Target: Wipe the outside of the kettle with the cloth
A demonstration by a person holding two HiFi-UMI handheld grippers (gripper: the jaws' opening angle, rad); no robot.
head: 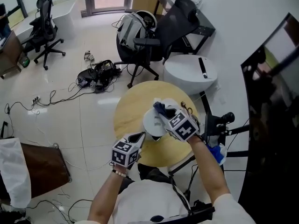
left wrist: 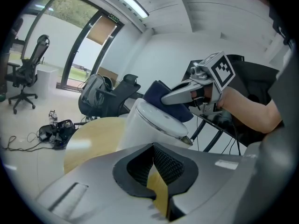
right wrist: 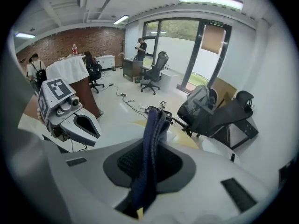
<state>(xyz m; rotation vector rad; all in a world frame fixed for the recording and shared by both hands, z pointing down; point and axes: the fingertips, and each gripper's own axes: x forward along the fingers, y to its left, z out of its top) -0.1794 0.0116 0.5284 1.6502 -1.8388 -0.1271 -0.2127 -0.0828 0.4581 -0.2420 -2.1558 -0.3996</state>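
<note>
**Inspector:** Report, starting nearest the operator.

**Onlooker:** The left claw (head: 139, 137) is fully closed with nothing in it. It is angled toward the lower side of the white kettle (left wrist: 148, 125) and sits just beside the body. I cannot confirm contact.

**Inspector:** And the kettle?

**Onlooker:** It stands upright, lid down, on the round wooden tabletop (head: 130, 107), toward the edge nearer the operator.

**Inspector:** The cloth?

**Onlooker:** The dark blue cloth (right wrist: 152, 141) is pinched in the right claw (head: 160, 111). The jaws are closed on a fold of it, and the rest bunches out past the tips. That claw comes in from above and behind, and the cloth lies against the far edge of the lid.

**Inspector:** How far along is the task?

**Onlooker:** The cloth is gripped and has been brought to the kettle, so those steps are done. In my judgement the wiping is only at the top so far. The white surface shows no mark to tell wiped areas from unwiped ones, so I would count the side walls as outstanding. The closed left claw looks placed to steady the body.

**Inspector:** Anything beyond?

**Onlooker:** There are office chairs (head: 140, 43) and loose cables (head: 96, 74) on the floor behind. None of it is involved.
</note>
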